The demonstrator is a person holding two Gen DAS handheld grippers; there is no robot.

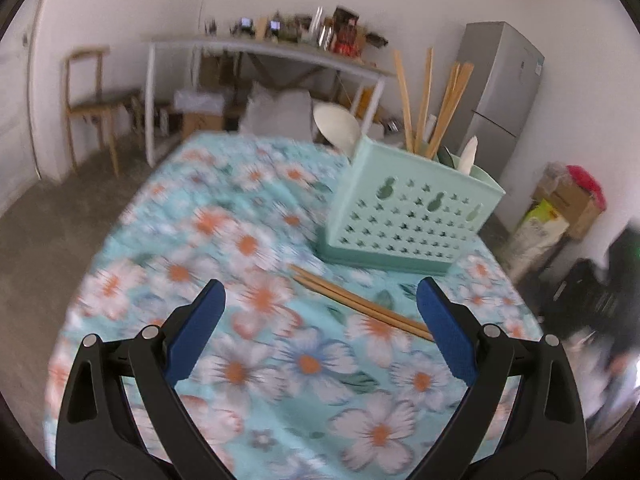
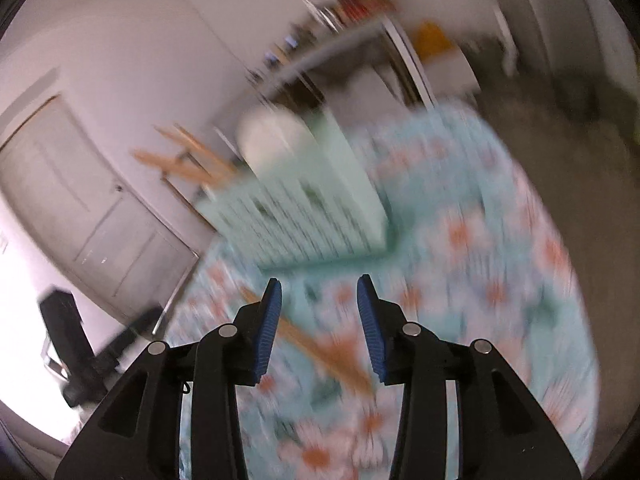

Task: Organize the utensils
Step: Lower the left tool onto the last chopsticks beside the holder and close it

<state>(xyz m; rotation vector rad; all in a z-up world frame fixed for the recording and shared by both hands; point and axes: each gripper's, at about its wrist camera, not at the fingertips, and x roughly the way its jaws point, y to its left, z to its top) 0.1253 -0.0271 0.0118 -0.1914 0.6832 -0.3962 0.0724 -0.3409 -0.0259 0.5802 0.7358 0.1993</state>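
Note:
A mint green perforated utensil holder (image 1: 404,216) stands on the floral tablecloth (image 1: 256,248). It holds several wooden chopsticks (image 1: 436,108), a white spoon (image 1: 336,126) and another white utensil (image 1: 468,156). A pair of wooden chopsticks (image 1: 360,302) lies on the cloth in front of the holder. My left gripper (image 1: 320,300) is open and empty, above the cloth, with the loose chopsticks between its fingers' line. The right wrist view is blurred: my right gripper (image 2: 319,298) is open and empty above the loose chopsticks (image 2: 320,350), near the holder (image 2: 312,208).
Behind the table stand a white shelf table (image 1: 256,52) with clutter, a wooden chair (image 1: 92,100), a grey fridge (image 1: 504,92) and boxes (image 1: 560,208) on the floor at right. A door (image 2: 80,208) shows in the right wrist view.

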